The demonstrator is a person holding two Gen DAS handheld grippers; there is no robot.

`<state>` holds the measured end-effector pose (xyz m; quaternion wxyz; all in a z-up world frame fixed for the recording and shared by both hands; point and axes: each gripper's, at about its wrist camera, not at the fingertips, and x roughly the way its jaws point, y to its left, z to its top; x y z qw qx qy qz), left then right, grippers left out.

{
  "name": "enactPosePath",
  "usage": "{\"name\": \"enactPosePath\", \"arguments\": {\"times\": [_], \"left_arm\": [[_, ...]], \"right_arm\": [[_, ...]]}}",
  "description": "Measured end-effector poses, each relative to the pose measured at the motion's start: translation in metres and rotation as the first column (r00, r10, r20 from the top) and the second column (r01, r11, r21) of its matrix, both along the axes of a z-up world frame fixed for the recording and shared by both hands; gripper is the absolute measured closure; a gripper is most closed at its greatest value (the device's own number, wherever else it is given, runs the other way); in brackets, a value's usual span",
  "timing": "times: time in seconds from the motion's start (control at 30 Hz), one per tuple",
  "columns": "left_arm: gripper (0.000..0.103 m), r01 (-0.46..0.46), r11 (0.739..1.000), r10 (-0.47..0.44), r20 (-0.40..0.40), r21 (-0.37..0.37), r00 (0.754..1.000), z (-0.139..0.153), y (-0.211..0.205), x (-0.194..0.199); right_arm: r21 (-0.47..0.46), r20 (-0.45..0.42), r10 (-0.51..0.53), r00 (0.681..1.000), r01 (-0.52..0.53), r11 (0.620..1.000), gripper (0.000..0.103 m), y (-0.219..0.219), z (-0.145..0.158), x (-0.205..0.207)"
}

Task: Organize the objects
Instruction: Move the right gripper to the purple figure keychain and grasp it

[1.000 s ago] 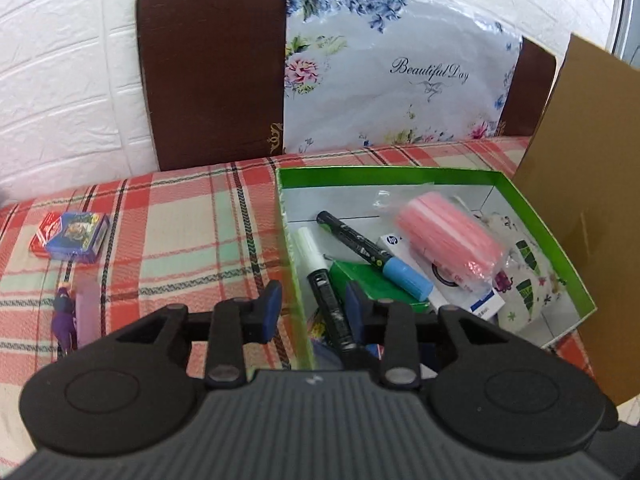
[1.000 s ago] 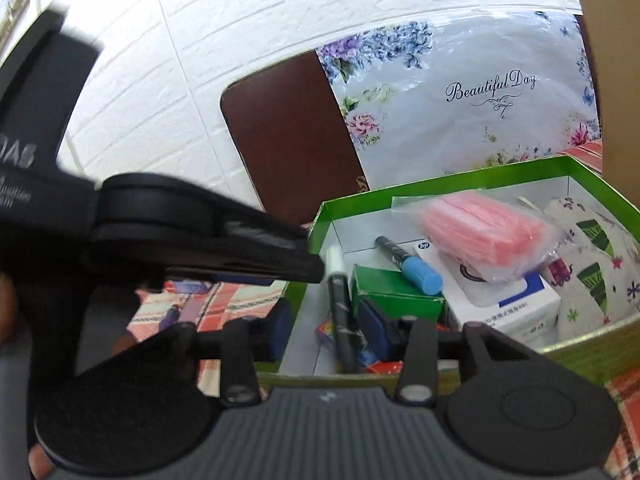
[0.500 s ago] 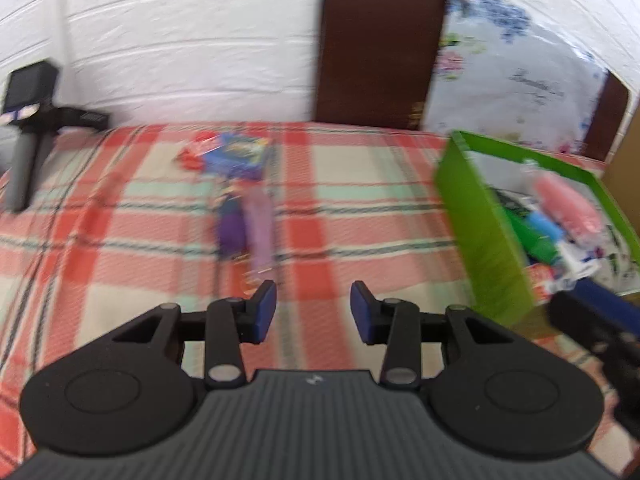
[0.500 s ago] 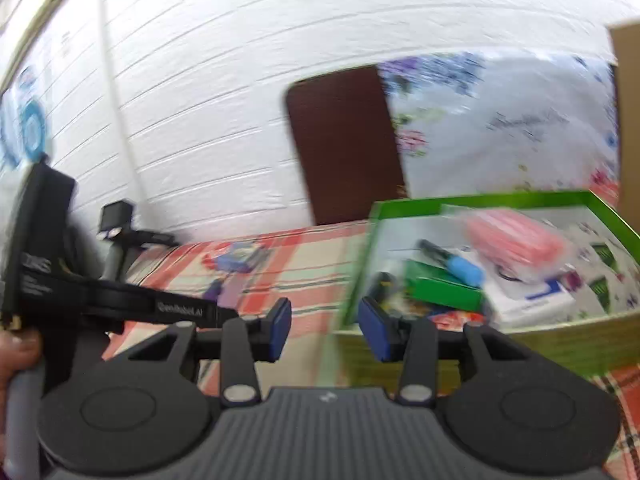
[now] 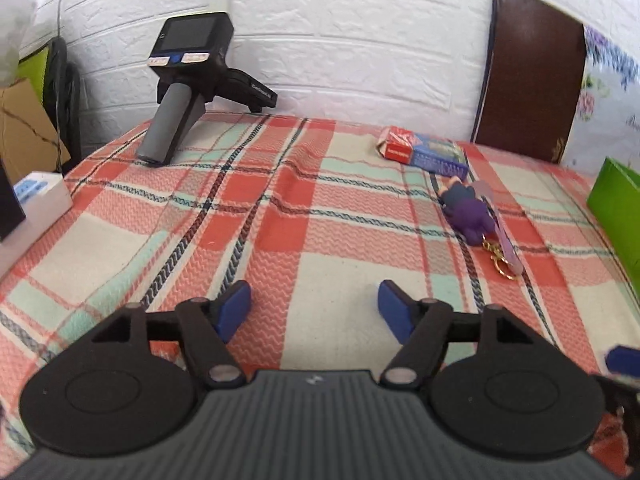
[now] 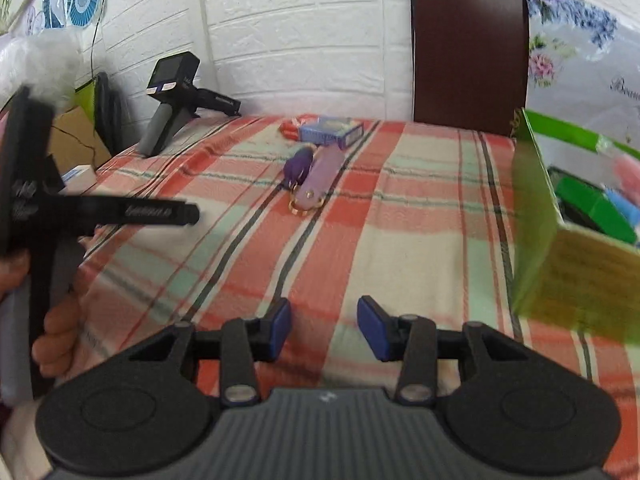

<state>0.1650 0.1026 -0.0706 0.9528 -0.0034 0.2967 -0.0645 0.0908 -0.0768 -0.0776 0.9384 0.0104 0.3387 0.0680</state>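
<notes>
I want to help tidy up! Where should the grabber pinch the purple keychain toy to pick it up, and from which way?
Probably pinch the purple toy across its plump body, coming from above. It lies flat on the cloth, so there's no gap underneath, and the body is its thickest part. Its gold clip and lilac strap look too thin and flat. The left gripper is open and empty.

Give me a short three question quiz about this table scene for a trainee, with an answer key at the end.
1. True or false: the left gripper holds the purple keychain.
2. What lies just behind the keychain, nearer the wall: A) card box, B) mug, C) scissors?
3. On which side of the right wrist view does the green box stand?

Key
1. False: its jaws have just been opening, nothing between them.
2. A.
3. The right side.
</notes>
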Motion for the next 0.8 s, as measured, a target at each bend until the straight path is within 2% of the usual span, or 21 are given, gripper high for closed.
{"name": "enactPosePath", "arguments": {"times": [0.07, 0.23, 0.3, 0.37, 0.47, 0.5, 0.63, 0.67, 0.77, 0.8], "left_arm": [[0.028, -0.007, 1.000, 0.007, 0.007, -0.003, 1.000, 0.000, -0.002, 0.001], [0.028, -0.007, 1.000, 0.007, 0.020, -0.016, 1.000, -0.002, -0.001, 0.001], [0.028, -0.007, 1.000, 0.007, 0.023, -0.020, 1.000, -0.003, 0.000, 0.001], [0.028, -0.007, 1.000, 0.007, 0.025, -0.022, 1.000, -0.004, 0.000, 0.001], [0.028, -0.006, 1.000, 0.007, 0.024, -0.029, 1.000, -0.004, 0.001, 0.001], [0.028, -0.006, 1.000, 0.007, 0.024, -0.028, 1.000, -0.004, 0.001, 0.001], [0.028, -0.006, 1.000, 0.007, 0.024, -0.028, 1.000, -0.004, 0.001, 0.001], [0.027, -0.006, 1.000, 0.007, 0.024, -0.028, 1.000, -0.004, 0.001, 0.001], [0.027, -0.008, 1.000, 0.009, 0.024, -0.027, 1.000, -0.004, 0.000, 0.001], [0.027, -0.009, 1.000, 0.009, 0.024, -0.027, 1.000, -0.004, 0.000, 0.001]], "right_arm": [[-0.030, 0.012, 0.011, 1.000, -0.011, 0.999, 0.064, 0.006, 0.001, 0.016], [-0.012, 0.042, 0.024, 0.999, -0.024, 1.000, 0.062, 0.014, 0.008, 0.065], [0.013, 0.041, 0.049, 0.998, -0.050, 0.999, 0.057, 0.021, 0.009, 0.084], [-0.002, 0.049, 0.058, 0.997, -0.058, 0.998, 0.053, 0.030, 0.010, 0.101], [-0.036, 0.010, 0.034, 0.999, -0.034, 0.999, 0.053, 0.040, 0.001, 0.127], [-0.040, -0.009, 0.017, 1.000, -0.017, 0.999, 0.051, 0.040, -0.004, 0.134], [-0.018, 0.029, -0.002, 1.000, 0.003, 1.000, 0.051, 0.033, -0.013, 0.136], [-0.022, 0.030, 0.002, 1.000, -0.001, 1.000, 0.052, 0.034, -0.013, 0.134], [-0.039, 0.028, 0.019, 0.999, -0.018, 0.999, 0.069, 0.035, -0.012, 0.133], [-0.044, 0.029, 0.026, 0.999, -0.024, 0.999, 0.072, 0.035, -0.011, 0.131]]}}
